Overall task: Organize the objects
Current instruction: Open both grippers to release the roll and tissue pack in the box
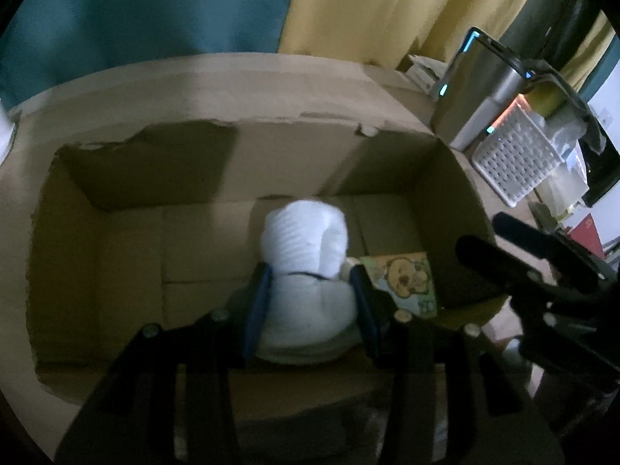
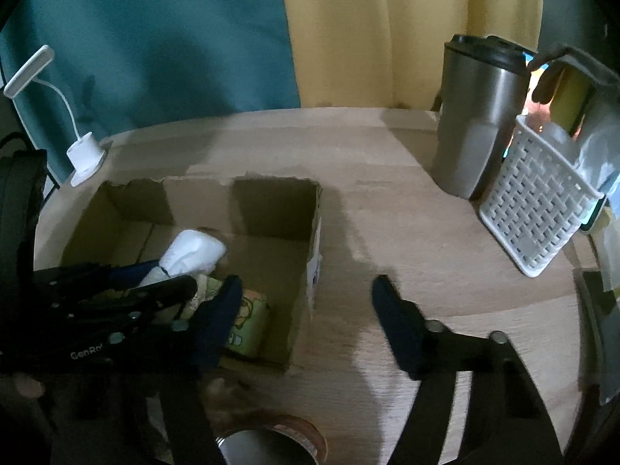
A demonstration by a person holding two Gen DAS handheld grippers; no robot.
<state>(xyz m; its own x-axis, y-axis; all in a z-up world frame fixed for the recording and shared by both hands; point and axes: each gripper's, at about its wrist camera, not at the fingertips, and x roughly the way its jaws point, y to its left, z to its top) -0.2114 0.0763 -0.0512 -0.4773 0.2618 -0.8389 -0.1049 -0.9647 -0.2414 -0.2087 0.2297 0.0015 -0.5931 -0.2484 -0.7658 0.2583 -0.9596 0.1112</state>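
My left gripper is shut on a white rolled cloth bundle, its blue pads pressing both sides. It holds the bundle low inside an open cardboard box. A green cartoon-printed packet lies on the box floor just right of the bundle. In the right wrist view the same bundle pokes out of the left gripper in the box, above the green packet. My right gripper stands open over the box's right wall with nothing held between its fingers.
A steel tumbler and a white lattice basket stand at the table's back right. A white gooseneck lamp sits at the back left. A round tin lies near the front edge. Bare wooden tabletop spreads right of the box.
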